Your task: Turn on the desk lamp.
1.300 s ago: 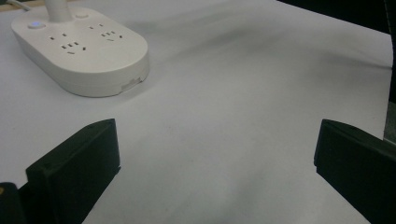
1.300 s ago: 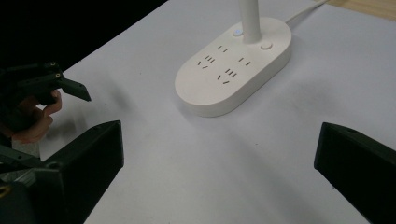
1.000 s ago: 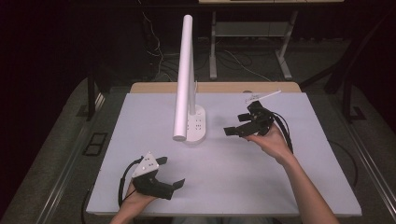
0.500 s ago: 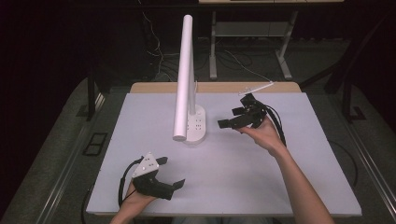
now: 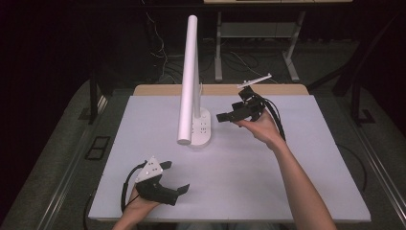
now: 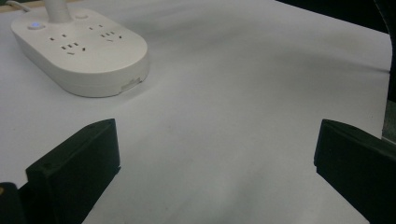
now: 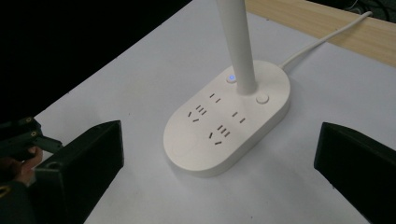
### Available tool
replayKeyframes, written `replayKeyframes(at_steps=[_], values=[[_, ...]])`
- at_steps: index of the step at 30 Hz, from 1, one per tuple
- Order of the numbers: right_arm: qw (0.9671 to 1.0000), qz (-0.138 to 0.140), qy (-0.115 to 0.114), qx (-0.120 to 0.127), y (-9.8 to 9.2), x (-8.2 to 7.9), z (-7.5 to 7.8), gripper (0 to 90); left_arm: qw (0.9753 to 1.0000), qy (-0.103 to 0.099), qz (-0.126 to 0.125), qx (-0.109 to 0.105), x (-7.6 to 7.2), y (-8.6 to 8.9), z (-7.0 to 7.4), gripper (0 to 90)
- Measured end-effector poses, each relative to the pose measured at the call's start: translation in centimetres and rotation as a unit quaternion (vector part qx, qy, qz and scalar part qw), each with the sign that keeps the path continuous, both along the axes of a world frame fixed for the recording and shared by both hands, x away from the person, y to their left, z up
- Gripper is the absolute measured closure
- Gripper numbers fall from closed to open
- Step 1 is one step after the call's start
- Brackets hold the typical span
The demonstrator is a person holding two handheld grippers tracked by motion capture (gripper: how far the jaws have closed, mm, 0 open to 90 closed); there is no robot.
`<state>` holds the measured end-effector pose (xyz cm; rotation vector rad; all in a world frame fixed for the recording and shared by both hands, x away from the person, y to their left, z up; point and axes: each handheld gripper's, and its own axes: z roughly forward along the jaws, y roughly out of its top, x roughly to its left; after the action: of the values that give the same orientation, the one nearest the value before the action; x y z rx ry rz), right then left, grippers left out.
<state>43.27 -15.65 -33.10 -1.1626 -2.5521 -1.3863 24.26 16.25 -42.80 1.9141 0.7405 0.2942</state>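
Observation:
A white desk lamp stands on the white table (image 5: pixel 268 177). Its oval base (image 5: pixel 201 130) carries sockets, two buttons and a small blue light (image 7: pixel 231 78). A long white lamp head (image 5: pixel 188 76) hangs over the base on a thin stem (image 7: pixel 238 46). My right gripper (image 5: pixel 229 116) hovers just right of the base, open and empty, pointing at it; its own view looks down on the base (image 7: pixel 226 119). My left gripper (image 5: pixel 179 191) rests open near the table's front left, and the base (image 6: pixel 79 49) lies ahead of it at upper left.
The lamp's white cable (image 7: pixel 322 39) runs back over the wooden table edge (image 5: pixel 287 89). Dark floor, cables and a metal frame (image 5: pixel 253 33) lie behind the table. In the right gripper view, the other hand and its gripper (image 7: pixel 18 144) sit at far left.
My right gripper has moved left and slightly farther back, closing in on the lamp base. The left gripper has stayed put.

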Motion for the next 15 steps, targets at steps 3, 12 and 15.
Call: replayKeyframes(at_steps=[3, 12, 15], values=[[1.0000, -0.003, 0.000, -0.001, 0.4, 0.6, 0.1, 1.0, 1.0000, 0.000, 0.000, 0.000, 0.0, 0.0, 0.0, 0.0], [0.9999, -0.015, 0.005, -0.001, 1.0, 2.2, -0.3, 1.0, 1.0000, 0.000, -0.001, 0.000, 0.0, 0.1, 0.0, 0.0], [0.9998, -0.020, 0.008, -0.002, 1.2, 2.8, -0.7, 1.0, 1.0000, -0.001, -0.002, 0.003, 0.0, 0.1, 0.1, 0.0]])
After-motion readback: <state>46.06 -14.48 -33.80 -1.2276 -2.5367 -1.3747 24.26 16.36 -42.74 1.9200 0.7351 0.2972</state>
